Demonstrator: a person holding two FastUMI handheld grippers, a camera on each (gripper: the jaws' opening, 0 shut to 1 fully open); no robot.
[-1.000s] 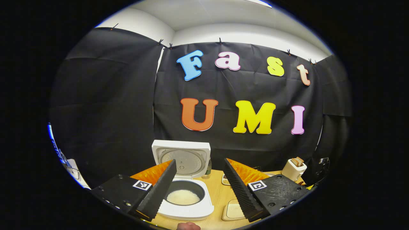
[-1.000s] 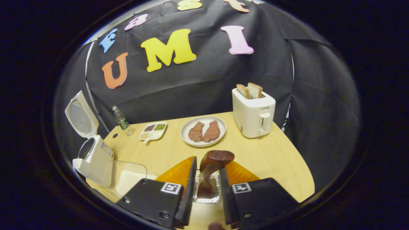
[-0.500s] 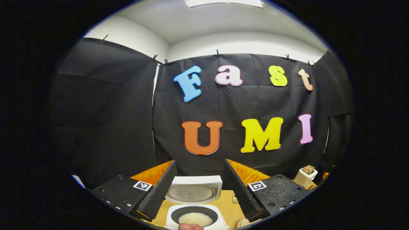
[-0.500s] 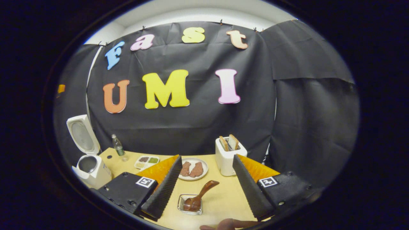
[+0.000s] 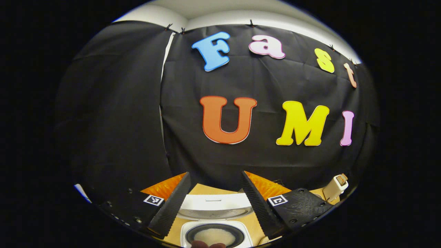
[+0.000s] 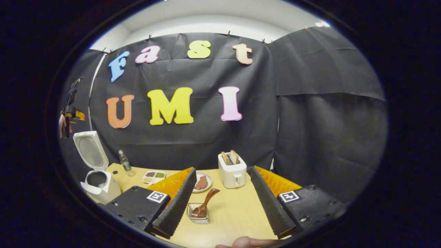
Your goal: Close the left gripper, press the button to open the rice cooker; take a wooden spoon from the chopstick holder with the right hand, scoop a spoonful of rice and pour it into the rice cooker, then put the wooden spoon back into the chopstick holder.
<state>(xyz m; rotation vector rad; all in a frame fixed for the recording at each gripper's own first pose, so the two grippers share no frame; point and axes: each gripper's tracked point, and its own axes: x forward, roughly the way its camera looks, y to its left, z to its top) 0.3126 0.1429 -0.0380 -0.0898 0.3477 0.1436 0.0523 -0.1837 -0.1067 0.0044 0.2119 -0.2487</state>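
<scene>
Released, wooden spoon rests in chopstick holder; both grippers spread wide.

Low in the frame, the left gripper has its two ridged fingers spread wide apart, with nothing between them. In the gap at the bottom centre sits the white rice cooker, its rounded white lid swung open behind a dark inner pot holding pale white rice. It rests on a light wooden table. At the lower right edge stands a cream toaster. A fingertip pokes in at the very bottom.
</scene>
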